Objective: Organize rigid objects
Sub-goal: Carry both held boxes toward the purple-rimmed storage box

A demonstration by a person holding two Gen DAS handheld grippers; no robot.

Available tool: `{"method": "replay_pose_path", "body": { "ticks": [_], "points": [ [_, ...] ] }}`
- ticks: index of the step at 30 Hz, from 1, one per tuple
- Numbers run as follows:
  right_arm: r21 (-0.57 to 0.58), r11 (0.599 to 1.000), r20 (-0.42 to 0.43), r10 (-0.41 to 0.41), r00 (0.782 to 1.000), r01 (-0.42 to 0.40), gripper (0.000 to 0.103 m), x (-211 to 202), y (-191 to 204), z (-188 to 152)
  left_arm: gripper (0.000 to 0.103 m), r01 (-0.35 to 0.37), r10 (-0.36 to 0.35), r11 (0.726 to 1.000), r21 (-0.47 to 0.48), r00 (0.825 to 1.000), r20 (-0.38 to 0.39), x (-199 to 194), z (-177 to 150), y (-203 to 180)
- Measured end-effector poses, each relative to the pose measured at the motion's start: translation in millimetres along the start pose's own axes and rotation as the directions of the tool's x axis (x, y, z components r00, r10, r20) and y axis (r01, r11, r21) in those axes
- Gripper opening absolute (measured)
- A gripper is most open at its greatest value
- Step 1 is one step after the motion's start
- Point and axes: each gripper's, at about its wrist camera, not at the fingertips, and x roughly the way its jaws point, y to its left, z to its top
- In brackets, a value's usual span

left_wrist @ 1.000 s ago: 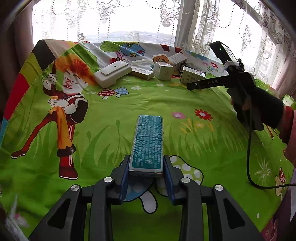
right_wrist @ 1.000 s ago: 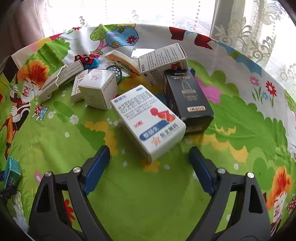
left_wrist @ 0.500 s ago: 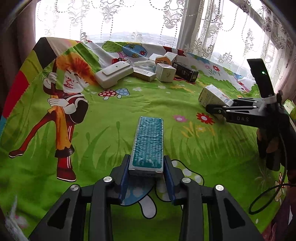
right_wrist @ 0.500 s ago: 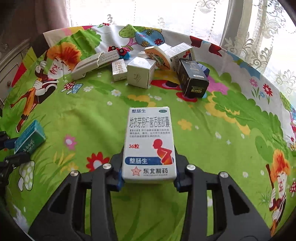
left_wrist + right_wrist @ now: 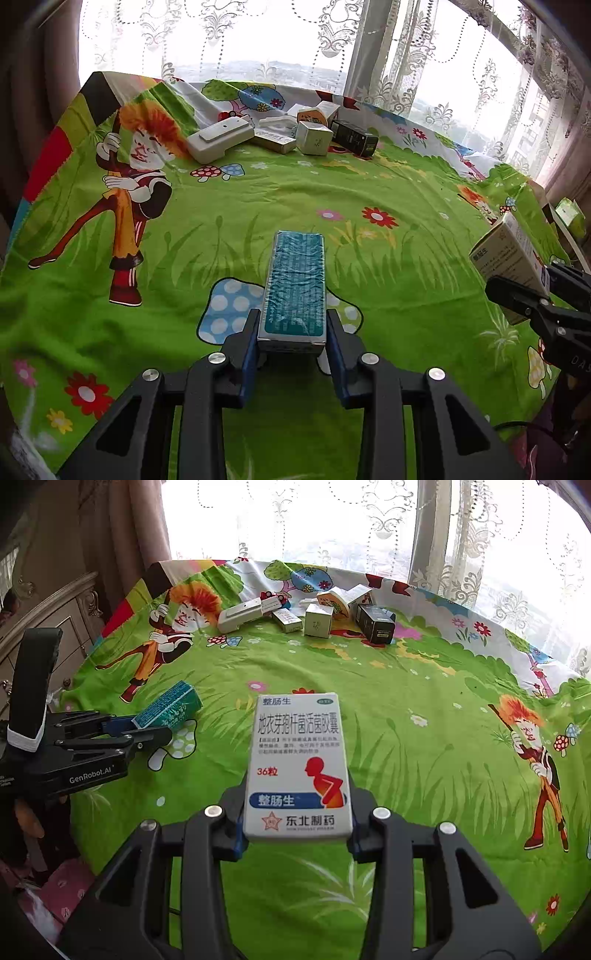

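My left gripper [image 5: 292, 334] is shut on a long teal box [image 5: 295, 284] wrapped in film, held just above the green cartoon cloth [image 5: 369, 295]. The same teal box [image 5: 168, 710] and left gripper [image 5: 147, 727] show at the left of the right wrist view. My right gripper [image 5: 297, 830] is shut on a white medicine box [image 5: 299, 760] with a red figure and blue band, lifted over the near middle of the table. In the left wrist view that white box [image 5: 511, 258] sits at the right edge, in the right gripper [image 5: 524, 291].
At the far side lies a cluster: a white plastic device [image 5: 218, 138], a flat cream box [image 5: 275, 140], a white cube box [image 5: 314, 136], a black box [image 5: 354, 138], an orange-edged pack [image 5: 334, 602]. A carved cabinet [image 5: 48, 620] stands left; lace curtains behind.
My right gripper closed on the white medicine box at the far cluster, lifted it and carried it back toward the near side. My left gripper kept its hold on the teal box, shifting slightly.
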Motion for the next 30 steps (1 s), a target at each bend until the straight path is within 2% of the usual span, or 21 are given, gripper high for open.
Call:
{"method": "replay_pose_path", "body": {
  "ticks": [6,14,30],
  "points": [
    [0.034,0.999,0.011,-0.002,1.0,0.002,0.044,-32,6,-29,0.034,-0.002,0.002,0.999,0.043,1.0,0.004,-27,-23,-10],
    [0.019,1.0,0.008,-0.016,1.0,0.016,0.044,-62,20,-59,0.034,-0.007,0.008,0.997,0.075,1.0,-0.009,-46,-47,-21],
    [0.073,0.996,0.047,-0.051,0.998,0.048,0.044,-109,5,-86,0.034,0.025,-0.025,0.981,0.195,1.0,-0.004,-72,-63,-68]
  ]
}}
